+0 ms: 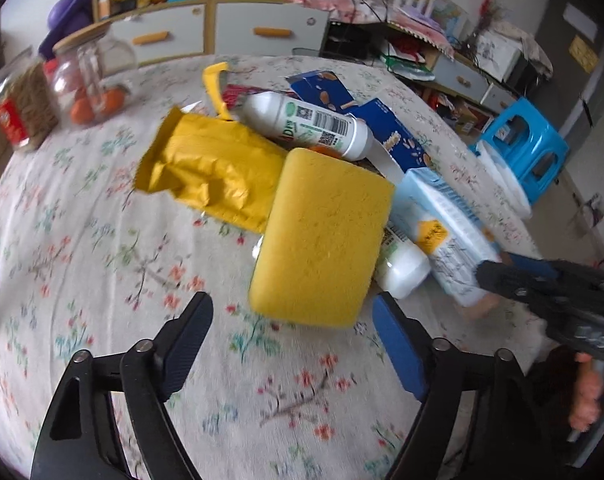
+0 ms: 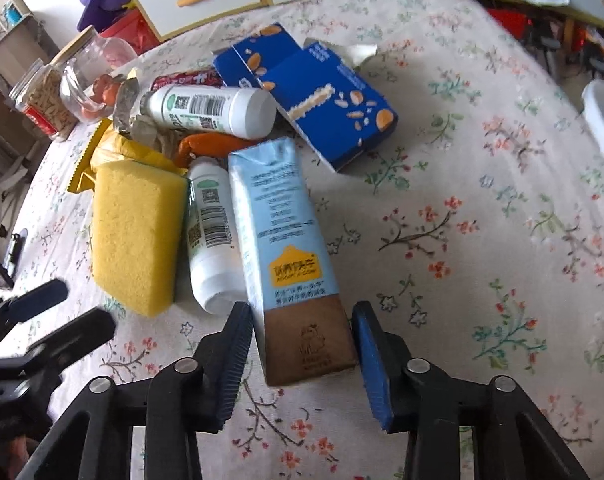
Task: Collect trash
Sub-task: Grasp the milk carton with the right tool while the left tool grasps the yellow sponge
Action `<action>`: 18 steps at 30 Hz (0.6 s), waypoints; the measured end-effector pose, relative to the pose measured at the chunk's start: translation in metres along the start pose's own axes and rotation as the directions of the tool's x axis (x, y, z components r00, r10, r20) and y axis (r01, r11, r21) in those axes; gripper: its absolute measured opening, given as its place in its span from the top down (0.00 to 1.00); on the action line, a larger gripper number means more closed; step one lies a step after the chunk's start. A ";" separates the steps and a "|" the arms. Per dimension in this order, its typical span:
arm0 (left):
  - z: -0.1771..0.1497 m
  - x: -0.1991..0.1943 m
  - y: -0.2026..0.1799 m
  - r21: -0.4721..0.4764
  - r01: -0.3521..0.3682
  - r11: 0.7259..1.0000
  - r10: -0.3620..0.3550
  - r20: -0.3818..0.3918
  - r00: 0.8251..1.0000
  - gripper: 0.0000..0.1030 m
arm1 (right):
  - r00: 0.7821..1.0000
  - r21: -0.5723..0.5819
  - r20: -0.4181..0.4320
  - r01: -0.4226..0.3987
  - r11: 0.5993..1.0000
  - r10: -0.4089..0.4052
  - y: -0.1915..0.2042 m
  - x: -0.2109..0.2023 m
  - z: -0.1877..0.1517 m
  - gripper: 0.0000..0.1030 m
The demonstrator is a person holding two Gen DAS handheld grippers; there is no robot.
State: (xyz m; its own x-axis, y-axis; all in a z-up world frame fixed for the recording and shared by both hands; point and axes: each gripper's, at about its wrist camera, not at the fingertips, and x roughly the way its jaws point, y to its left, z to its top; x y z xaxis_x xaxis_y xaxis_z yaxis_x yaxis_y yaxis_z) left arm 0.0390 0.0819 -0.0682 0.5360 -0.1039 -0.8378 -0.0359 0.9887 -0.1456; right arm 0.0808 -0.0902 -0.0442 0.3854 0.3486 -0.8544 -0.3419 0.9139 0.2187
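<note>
Trash pile on tabletop (image 2: pixel 482 184) | right tongs (image 2: pixel 299 364) straddle milk carton (image 2: pixel 285 248), pads seemingly not pressing yet: squeeze squarely | left tongs (image 1: pixel 289 344) released, approaching yellow sponge (image 1: pixel 322 236): centre first.

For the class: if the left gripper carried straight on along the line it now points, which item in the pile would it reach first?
Most likely the yellow sponge: it lies straight ahead of the left gripper, its near edge just beyond the open fingertips. Depth is hard to judge, so the flowered tablecloth might come first.

Second white bottle (image 1: pixel 406 268) half hidden behind yellow sponge (image 1: pixel 322 236); carton's (image 2: pixel 285 256) small print unreadable.
</note>
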 end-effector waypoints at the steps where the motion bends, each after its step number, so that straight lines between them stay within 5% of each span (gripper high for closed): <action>1: 0.001 0.004 -0.002 0.012 -0.007 1.000 0.007 0.001 1.000 0.25 | 1.000 -0.001 0.007 0.006 1.000 -0.006 -0.001 -0.002 -0.001 0.58; 10: 0.004 0.013 -0.020 0.114 -0.077 0.990 0.072 0.049 0.996 0.45 | 0.999 0.039 0.037 0.013 0.999 -0.014 -0.020 -0.021 -0.007 0.58; 18: 0.009 -0.029 -0.019 0.066 -0.001 0.998 -0.004 0.076 0.997 0.48 | 0.994 0.065 0.109 -0.019 0.998 0.012 -0.033 -0.058 -0.003 0.61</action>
State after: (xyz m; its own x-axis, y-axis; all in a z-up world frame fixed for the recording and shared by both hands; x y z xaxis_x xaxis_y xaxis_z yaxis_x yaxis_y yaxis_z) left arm 0.0311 0.0672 -0.0363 0.5987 -0.0993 -0.7948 0.0193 0.9938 -0.1096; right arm 0.0669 -0.1413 -0.0035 0.4724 0.3801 -0.7952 -0.2925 0.9187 0.2654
